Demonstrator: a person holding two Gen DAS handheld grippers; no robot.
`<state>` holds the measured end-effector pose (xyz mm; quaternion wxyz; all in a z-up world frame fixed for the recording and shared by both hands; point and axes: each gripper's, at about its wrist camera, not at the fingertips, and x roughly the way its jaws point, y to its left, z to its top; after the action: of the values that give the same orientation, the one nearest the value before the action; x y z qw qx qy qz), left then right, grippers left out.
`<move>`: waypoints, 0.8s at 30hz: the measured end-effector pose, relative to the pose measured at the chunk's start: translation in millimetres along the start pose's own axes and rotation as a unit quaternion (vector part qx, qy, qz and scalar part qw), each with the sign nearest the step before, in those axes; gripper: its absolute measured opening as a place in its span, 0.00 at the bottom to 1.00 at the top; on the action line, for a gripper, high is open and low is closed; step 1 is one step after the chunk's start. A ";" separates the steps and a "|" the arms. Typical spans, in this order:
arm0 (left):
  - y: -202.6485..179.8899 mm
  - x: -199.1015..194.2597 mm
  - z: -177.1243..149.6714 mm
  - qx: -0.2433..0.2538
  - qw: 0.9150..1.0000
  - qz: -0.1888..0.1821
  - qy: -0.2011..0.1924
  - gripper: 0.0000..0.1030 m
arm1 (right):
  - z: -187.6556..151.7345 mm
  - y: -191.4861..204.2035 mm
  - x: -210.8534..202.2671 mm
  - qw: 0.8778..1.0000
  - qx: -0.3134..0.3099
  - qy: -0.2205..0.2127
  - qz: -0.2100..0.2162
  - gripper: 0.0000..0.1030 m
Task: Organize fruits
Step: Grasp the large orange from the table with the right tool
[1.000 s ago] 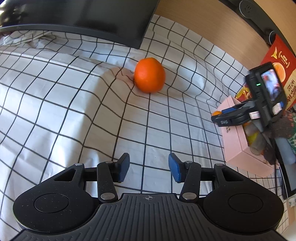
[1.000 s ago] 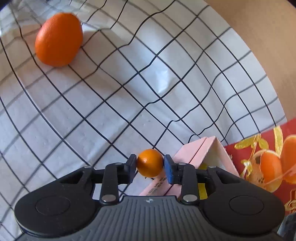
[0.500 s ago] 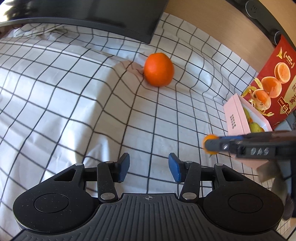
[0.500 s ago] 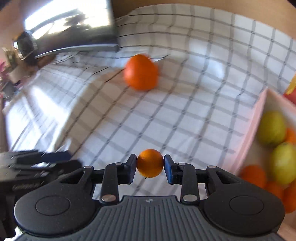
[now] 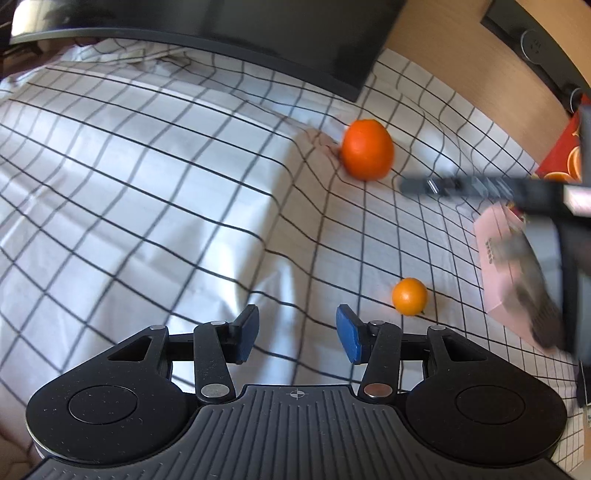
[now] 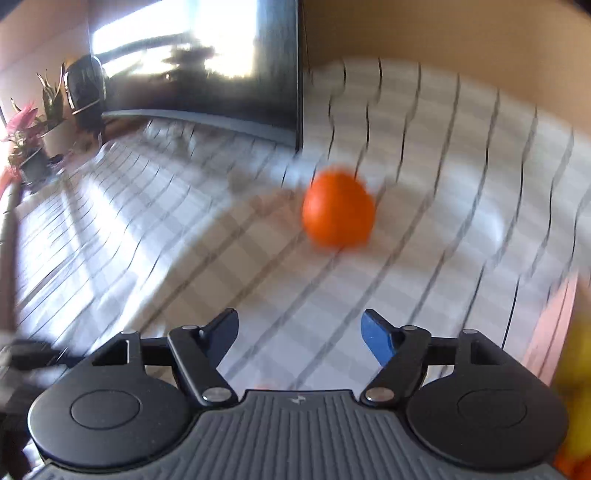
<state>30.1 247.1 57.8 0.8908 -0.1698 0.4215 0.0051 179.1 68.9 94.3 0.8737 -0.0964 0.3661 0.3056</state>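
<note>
A large orange (image 5: 366,150) rests on the checked cloth (image 5: 147,206) near the monitor's corner. A small orange (image 5: 410,296) lies on the cloth beside a pink box (image 5: 498,258), just right of and beyond my left gripper (image 5: 297,334), which is open and empty. My right gripper (image 6: 299,334) has its jaws opening with nothing between them. It points at the large orange (image 6: 338,210), which is motion-blurred. In the left wrist view its blurred fingers (image 5: 461,186) reach in from the right, just right of the large orange.
A dark monitor (image 5: 221,29) stands along the back of the cloth. A red fruit carton (image 5: 561,155) sits behind the pink box. Yellow fruit (image 6: 576,369) lies inside the pink box (image 6: 550,325). Potted plants (image 6: 26,136) stand at the far left.
My right gripper opened and let go of the small orange, which now lies on the cloth beside the pink box. That gripper swung left toward the large orange. My left gripper shifted slightly.
</note>
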 end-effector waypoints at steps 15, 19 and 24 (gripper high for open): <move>14.2 -10.2 2.8 -0.003 1.000 0.021 -0.007 0.50 | 67.7 -23.3 131.4 0.994 0.074 0.039 -0.071 0.69; 11.3 -3.5 2.5 0.007 1.000 0.013 0.002 0.50 | 61.7 -22.7 117.8 0.994 0.064 0.057 -0.063 0.68; -1.3 6.7 0.1 0.032 0.999 -0.016 0.010 0.50 | 23.9 -15.1 54.8 0.996 0.067 0.049 -0.028 0.68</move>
<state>34.7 245.0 53.2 0.8913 -0.1480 0.4279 -0.0246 232.0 91.6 72.2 0.8672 -0.0629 0.4256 0.2509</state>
